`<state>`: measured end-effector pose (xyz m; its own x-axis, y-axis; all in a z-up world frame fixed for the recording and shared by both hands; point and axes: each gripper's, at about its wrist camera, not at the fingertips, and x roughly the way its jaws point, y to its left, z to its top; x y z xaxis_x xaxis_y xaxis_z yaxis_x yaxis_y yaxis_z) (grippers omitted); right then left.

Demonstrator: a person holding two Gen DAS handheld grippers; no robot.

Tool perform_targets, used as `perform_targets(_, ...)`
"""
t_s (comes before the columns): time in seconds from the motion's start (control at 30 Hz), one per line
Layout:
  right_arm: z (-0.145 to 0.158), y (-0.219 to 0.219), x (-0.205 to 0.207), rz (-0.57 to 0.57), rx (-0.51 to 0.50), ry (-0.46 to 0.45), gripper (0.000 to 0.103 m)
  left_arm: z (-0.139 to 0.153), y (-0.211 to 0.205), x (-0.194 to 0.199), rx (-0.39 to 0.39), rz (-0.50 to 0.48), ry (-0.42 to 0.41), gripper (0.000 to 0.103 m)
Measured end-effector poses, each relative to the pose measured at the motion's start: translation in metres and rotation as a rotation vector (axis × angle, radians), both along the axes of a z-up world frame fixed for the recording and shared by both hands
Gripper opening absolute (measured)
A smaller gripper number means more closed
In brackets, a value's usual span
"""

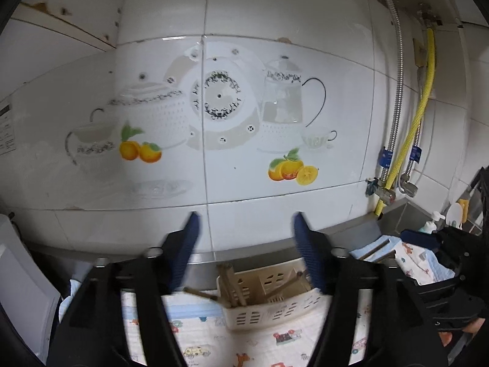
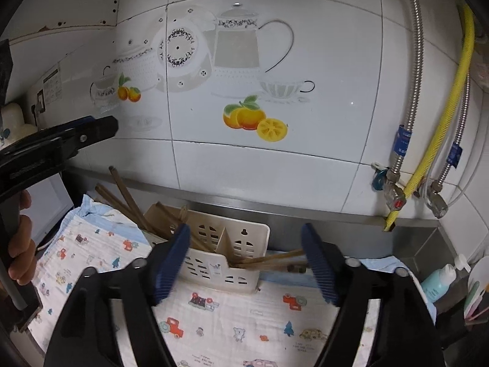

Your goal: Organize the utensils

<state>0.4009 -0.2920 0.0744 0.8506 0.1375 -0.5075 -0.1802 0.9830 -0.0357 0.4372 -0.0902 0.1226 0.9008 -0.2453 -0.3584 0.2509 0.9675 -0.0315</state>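
Observation:
A cream slotted utensil holder (image 2: 226,253) stands on a patterned cloth (image 2: 232,321) against the tiled wall; it also shows in the left wrist view (image 1: 269,302). Several brown chopsticks (image 2: 125,205) lean out of its left compartment, and more chopsticks (image 2: 272,260) poke out to the right. My right gripper (image 2: 246,232) is open and empty, raised just in front of the holder. My left gripper (image 1: 244,220) is open and empty, above and in front of the holder. The left gripper also shows at the left edge of the right wrist view (image 2: 61,140).
A steel ledge (image 2: 275,208) runs along the wall behind the holder. Valves and hoses (image 2: 406,189) hang at the right, with a yellow hose (image 2: 452,104). A teal pump bottle (image 2: 440,281) stands at the far right. A white appliance (image 1: 18,275) is at the left.

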Motion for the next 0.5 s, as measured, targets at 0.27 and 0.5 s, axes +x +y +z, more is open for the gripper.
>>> perform_targets(0.27,-0.011,0.001,-0.019,-0.026,0.007,0.005,0.091,-0.009,0.021,-0.039,-0.004,0.028,-0.002,0.097)
perform_targets(0.5,-0.035,0.002,-0.042,-0.046,0.033,0.037,0.093,-0.033,0.04,-0.064,0.007,0.059,0.051,0.098)
